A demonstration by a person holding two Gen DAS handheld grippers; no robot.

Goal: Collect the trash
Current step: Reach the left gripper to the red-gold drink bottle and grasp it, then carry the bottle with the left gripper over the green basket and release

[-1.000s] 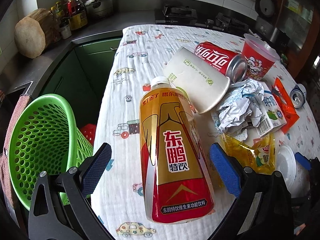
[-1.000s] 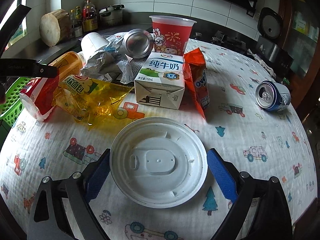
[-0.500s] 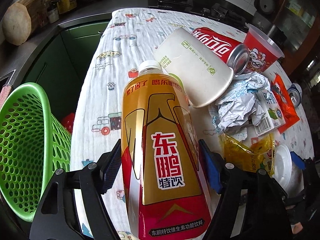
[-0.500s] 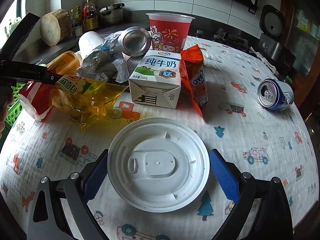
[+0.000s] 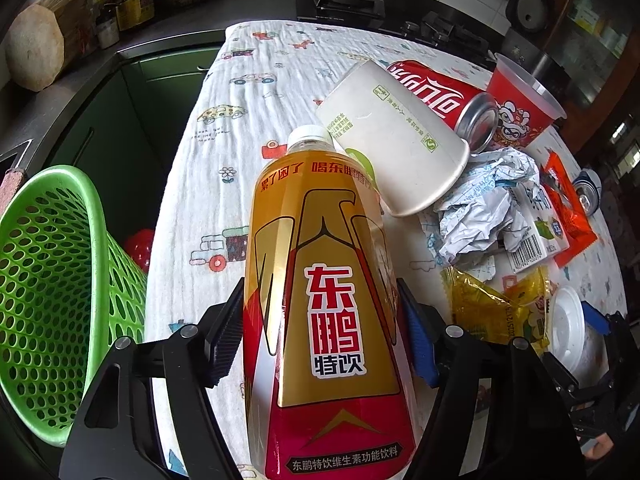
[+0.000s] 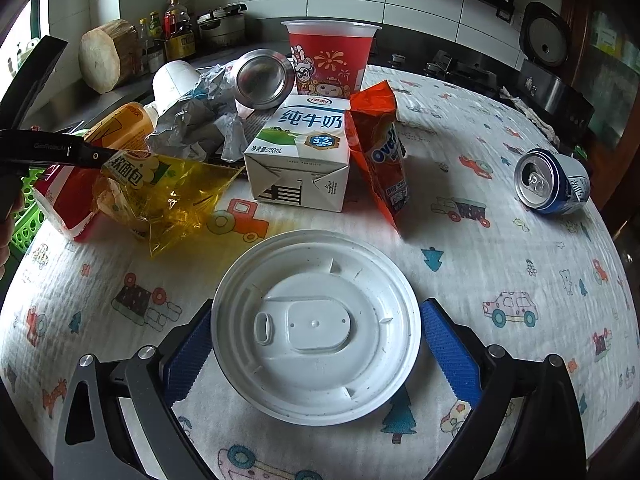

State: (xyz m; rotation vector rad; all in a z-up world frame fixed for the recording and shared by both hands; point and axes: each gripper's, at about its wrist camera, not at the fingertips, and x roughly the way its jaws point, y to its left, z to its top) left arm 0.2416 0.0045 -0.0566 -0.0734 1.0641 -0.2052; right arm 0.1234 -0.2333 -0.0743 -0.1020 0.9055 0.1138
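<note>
A gold and red drink bottle (image 5: 320, 280) with a white cap lies on the car-print tablecloth (image 5: 248, 128). My left gripper (image 5: 320, 312) is closing, and its blue pads (image 5: 418, 344) press both sides of the bottle. A white plastic lid (image 6: 316, 320) lies flat between the fingers of my right gripper (image 6: 318, 320). Those jaws are opening and stand just clear of the lid's rim. A green mesh basket (image 5: 48, 288) stands beside the table at the left.
More trash lies in a heap: a white paper cup (image 5: 396, 148), a red cola can (image 5: 440, 100), a red plastic cup (image 6: 330, 60), crumpled paper (image 5: 484, 204), a milk carton (image 6: 300, 152), a yellow wrapper (image 6: 160, 192), an orange packet (image 6: 380, 152). A blue can (image 6: 552, 182) lies apart, far right.
My left gripper came forward around the bottle and its jaws narrowed from wide apart onto the bottle's sides. The right gripper's fingers spread slightly around the lid.
</note>
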